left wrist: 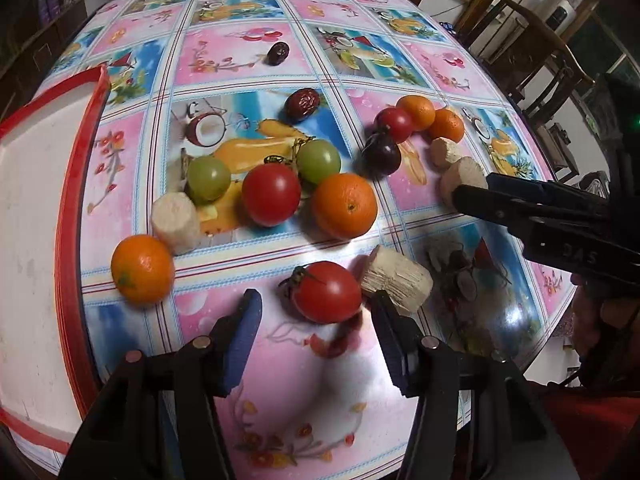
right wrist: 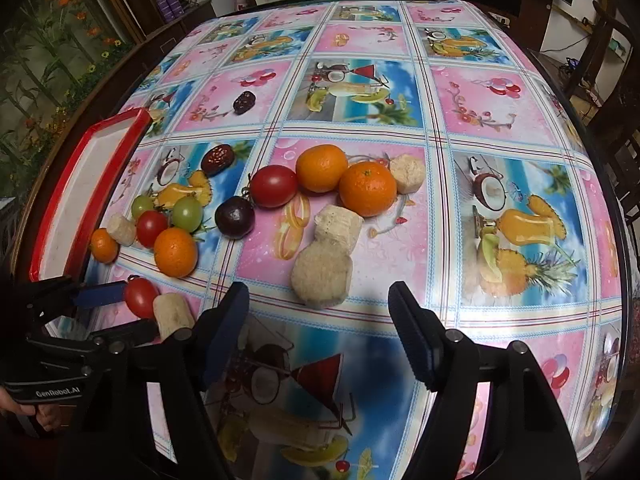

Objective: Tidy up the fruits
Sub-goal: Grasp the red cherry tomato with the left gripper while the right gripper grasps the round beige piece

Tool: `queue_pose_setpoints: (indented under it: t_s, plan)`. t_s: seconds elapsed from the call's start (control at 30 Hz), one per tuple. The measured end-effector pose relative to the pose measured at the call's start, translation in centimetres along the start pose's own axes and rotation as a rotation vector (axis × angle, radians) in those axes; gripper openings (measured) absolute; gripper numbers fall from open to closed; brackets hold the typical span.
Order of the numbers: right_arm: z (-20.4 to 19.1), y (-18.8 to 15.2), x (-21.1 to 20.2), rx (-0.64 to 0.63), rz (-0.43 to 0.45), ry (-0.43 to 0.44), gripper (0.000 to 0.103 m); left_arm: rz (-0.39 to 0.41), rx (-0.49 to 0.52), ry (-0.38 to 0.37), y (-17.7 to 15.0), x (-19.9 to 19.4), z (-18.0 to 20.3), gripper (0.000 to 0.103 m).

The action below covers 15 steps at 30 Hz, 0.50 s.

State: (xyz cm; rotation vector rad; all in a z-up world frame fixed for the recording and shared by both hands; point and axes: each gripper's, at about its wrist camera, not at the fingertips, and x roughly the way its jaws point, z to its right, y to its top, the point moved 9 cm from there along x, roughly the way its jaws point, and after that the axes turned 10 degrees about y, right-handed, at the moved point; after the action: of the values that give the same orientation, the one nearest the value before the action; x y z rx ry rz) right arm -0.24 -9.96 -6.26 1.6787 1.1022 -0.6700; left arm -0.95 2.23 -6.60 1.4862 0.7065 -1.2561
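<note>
My left gripper (left wrist: 316, 304) points down at the table with a red tomato (left wrist: 326, 292) between its fingers. Gaps show on both sides of the tomato, so the jaws stand open. The same tomato (right wrist: 140, 298) shows in the right wrist view, beside a pale beige chunk (right wrist: 172, 316). My right gripper (right wrist: 320, 296) is open around another beige chunk (right wrist: 322, 276), with a gap at each pad. More oranges (left wrist: 345, 205), tomatoes (left wrist: 271, 194), green fruits (left wrist: 319, 161), a dark plum (right wrist: 235, 217) and two red dates (left wrist: 303, 103) lie scattered on the table.
A white tray with a red rim (left wrist: 68, 216) lies at the table's left edge. The flowered tablecloth (left wrist: 320, 400) covers a round table. Wooden chairs (left wrist: 560, 60) stand beyond its right side. A second beige chunk (left wrist: 396, 280) touches the near tomato.
</note>
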Motion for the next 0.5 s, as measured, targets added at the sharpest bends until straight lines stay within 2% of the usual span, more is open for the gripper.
queue_pose_setpoints:
  t_s: [0.07, 0.13, 0.2, 0.33, 0.5]
  plan:
    - [0.0, 0.2, 0.5, 0.001, -0.009, 0.005, 0.067, 0.005, 0.004, 0.002, 0.1, 0.0, 0.0, 0.054]
    - [0.0, 0.2, 1.0, 0.001, -0.022, 0.004, 0.063, 0.007, 0.009, -0.016, 0.3, 0.1, 0.3, 0.042]
    - [0.1, 0.2, 1.5, 0.006, -0.035, 0.000, 0.057, 0.007, 0.019, -0.014, 0.5, 0.3, 0.5, 0.035]
    - [0.3, 0.1, 1.8, 0.009, -0.045, -0.004, 0.038, 0.013, 0.014, -0.019, 0.6, 0.3, 0.5, 0.034]
    - [0.1, 0.1, 1.4, 0.009, -0.036, 0.012, 0.037, 0.015, -0.033, -0.031, 0.6, -0.2, -0.5, 0.034]
